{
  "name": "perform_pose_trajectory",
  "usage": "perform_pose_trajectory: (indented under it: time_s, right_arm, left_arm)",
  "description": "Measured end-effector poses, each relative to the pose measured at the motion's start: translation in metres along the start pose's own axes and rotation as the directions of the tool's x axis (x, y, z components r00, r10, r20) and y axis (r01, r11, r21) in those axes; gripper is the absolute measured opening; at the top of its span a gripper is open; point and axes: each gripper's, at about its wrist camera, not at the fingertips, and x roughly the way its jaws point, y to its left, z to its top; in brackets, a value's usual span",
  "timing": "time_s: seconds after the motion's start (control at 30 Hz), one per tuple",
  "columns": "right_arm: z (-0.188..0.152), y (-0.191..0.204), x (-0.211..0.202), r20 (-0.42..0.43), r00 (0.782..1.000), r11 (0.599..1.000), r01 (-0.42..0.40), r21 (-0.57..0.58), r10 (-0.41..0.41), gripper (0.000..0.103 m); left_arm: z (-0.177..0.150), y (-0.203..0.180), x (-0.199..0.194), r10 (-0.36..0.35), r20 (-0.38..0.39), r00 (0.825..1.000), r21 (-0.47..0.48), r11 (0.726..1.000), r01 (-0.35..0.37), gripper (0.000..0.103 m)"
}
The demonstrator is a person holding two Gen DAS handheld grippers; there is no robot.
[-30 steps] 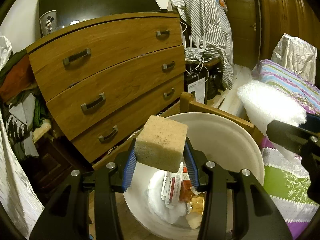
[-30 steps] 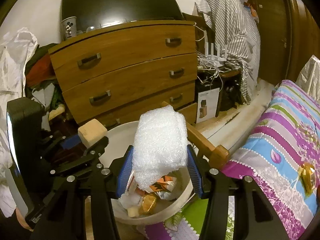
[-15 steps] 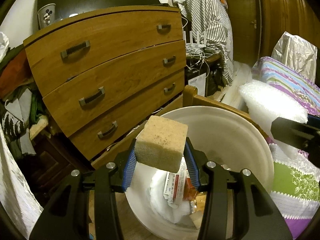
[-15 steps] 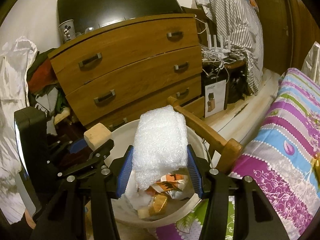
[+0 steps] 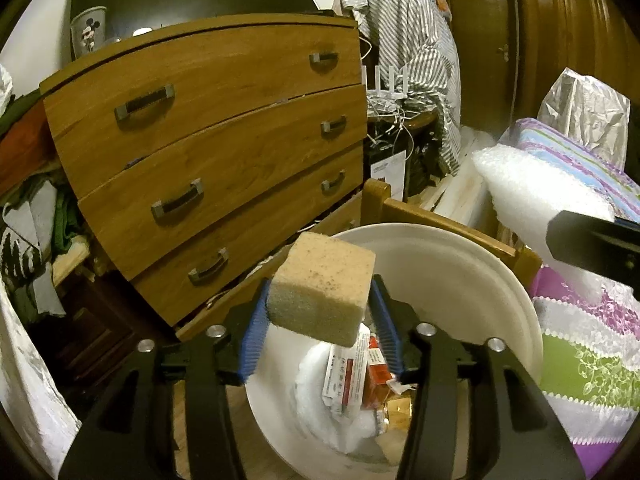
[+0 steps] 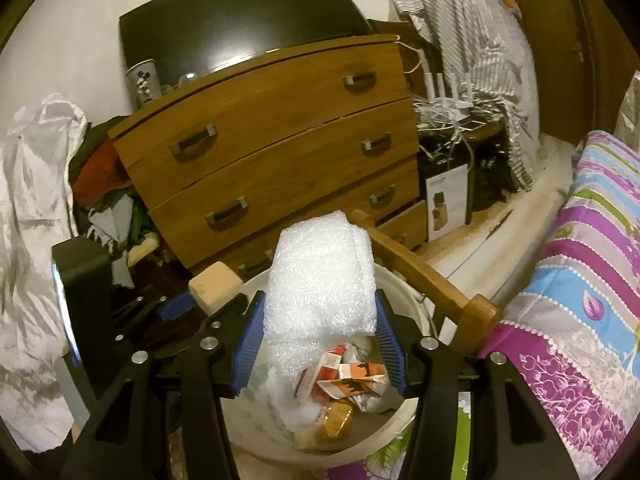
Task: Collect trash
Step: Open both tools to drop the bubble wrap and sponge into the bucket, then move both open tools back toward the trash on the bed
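Foam comes first on the left: a tan sponge block [image 5: 322, 290] sits between the blue pads [image 5: 253, 340] of the left gripper [image 5: 320, 334], directly over the white bucket [image 5: 460, 264]. The jaws of this gripper have just been opening; a sliver of gap now shows at the right pad, while the left pad seems to touch the block, so the grasp appears to be letting go, though the block has not dropped. Below it, wrappers and white packing already lie in the bucket.

Further right, a folded wad of bubble wrap [image 6: 322, 280] stands between the pads of the right gripper [image 6: 320, 344], also above the bucket. These jaws have likewise just been opening, and the wad has spread to fill them; whether it is pressed or merely resting cannot be told.

Both releases are judged to be the drop step: 2 pieces of trash are about to fall onto the litter [image 6: 344, 376] already collected. Beyond stand a wooden dresser [image 5: 208, 148] and, at the far right, a patterned bedspread [image 6: 580, 300].
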Motion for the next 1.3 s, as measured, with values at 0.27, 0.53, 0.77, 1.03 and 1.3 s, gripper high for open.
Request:
perform_pose_trajectory:
  time_s: [0.27,0.53,0.77,1.03,1.3]
  right_arm:
    - [-0.001,-0.008,-0.003,0.013,1.000,0.999,0.015,0.030,-0.015,0.072]
    - [-0.007,-0.017,-0.016,0.032,0.999,0.999,0.015,0.042,-0.016,0.072]
    - [-0.017,-0.024,-0.031,0.052,0.998,0.998,0.036,0.050,-0.038,0.072]
    - [-0.043,-0.046,-0.075,0.149,0.970,0.981,0.187,0.054,-0.193,0.073]
    - [-0.092,-0.103,-0.148,0.258,0.862,0.899,0.424,0.107,-0.437,0.073]
  left_arm:
    - [-0.005,-0.001,0.002,0.002,0.005,1.000,0.006,1.000,-0.002,0.079]
    - [-0.004,-0.010,-0.004,0.015,0.023,1.000,0.026,1.000,-0.015,0.079]
    - [-0.003,-0.021,-0.012,0.032,0.027,0.999,0.042,0.999,-0.033,0.079]
    - [-0.006,-0.047,-0.034,0.030,0.046,0.998,0.015,0.999,-0.031,0.090]
    - [-0.021,-0.103,-0.062,-0.073,0.058,0.996,-0.055,0.996,0.076,0.097]
